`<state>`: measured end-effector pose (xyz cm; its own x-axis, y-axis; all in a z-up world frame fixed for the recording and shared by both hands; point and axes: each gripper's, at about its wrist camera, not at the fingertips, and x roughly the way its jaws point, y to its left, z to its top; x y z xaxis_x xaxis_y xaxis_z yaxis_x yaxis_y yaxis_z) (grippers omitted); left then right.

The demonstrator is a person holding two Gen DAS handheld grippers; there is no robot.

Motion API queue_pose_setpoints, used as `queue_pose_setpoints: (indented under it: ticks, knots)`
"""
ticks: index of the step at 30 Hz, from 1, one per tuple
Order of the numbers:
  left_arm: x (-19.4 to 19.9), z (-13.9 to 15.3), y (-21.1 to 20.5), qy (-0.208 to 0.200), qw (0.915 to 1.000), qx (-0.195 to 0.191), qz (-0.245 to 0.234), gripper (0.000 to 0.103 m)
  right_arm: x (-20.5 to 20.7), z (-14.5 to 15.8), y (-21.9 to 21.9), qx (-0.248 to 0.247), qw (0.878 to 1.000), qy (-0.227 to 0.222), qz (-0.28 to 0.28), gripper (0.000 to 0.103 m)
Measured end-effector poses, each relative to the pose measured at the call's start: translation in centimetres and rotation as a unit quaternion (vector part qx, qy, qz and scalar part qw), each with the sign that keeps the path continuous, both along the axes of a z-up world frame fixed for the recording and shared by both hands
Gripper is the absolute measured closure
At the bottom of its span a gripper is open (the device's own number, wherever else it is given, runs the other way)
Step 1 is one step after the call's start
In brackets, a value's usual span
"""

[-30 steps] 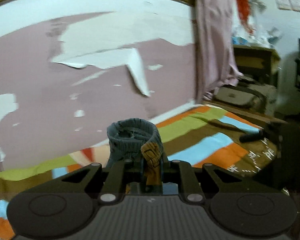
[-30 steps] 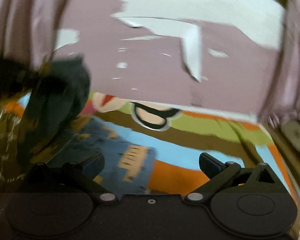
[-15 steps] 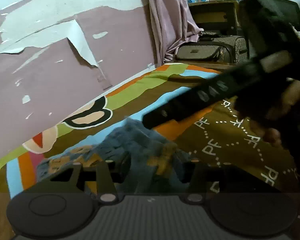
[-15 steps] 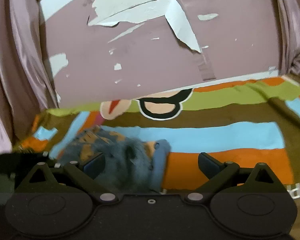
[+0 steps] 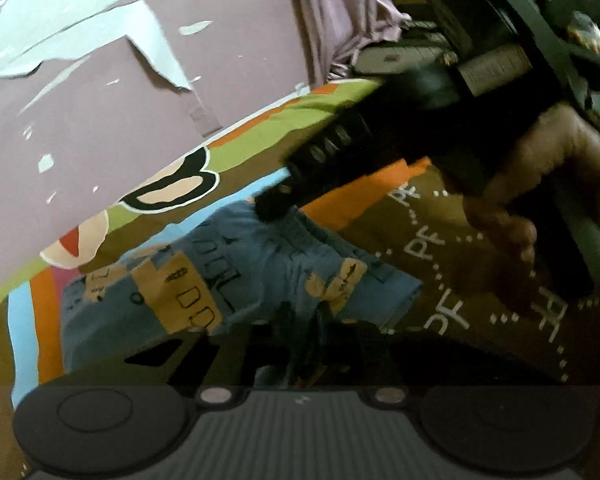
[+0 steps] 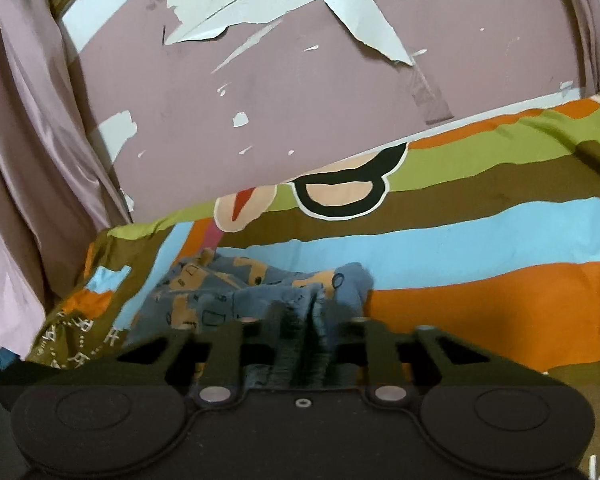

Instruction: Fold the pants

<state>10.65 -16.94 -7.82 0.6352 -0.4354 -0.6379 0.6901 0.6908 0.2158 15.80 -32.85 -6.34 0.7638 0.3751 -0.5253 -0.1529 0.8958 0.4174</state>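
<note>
small blue cotton pants with tan patches [image 5: 236, 284] | bunched on striped bedsheet [image 6: 480, 240], below its cartoon-face print | soft, light, limp; best taken at hem corners | right gripper [image 6: 306, 320] jaws clamped on cloth | left gripper [image 5: 300, 320] jaws together, pinching cloth

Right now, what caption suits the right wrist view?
Right tongs shut on blue patterned pants bunched on a striped bedspread.

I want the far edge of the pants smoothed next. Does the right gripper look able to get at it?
Probably not at once: the right gripper is shut on a fold of the pants at their near edge. Nothing lies between it and the far edge, so releasing should free the way.
</note>
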Motion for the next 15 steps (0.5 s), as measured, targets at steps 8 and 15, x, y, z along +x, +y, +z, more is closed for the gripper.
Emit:
queue_pose_setpoints:
  ticks: [8,15]
  knots:
    - [-1.3,1.7,0.5,-0.007,0.9993,-0.028,-0.025,0.096,-1.4,1.8,-0.3,-0.019,1.0,-0.009,-0.015,0.093]
    - [0.0,1.2,2.2,0.077,0.9953,-0.057,-0.016,0.088,-2.1,1.2,1.0,-0.097,0.995,0.016,-0.03,0.076]
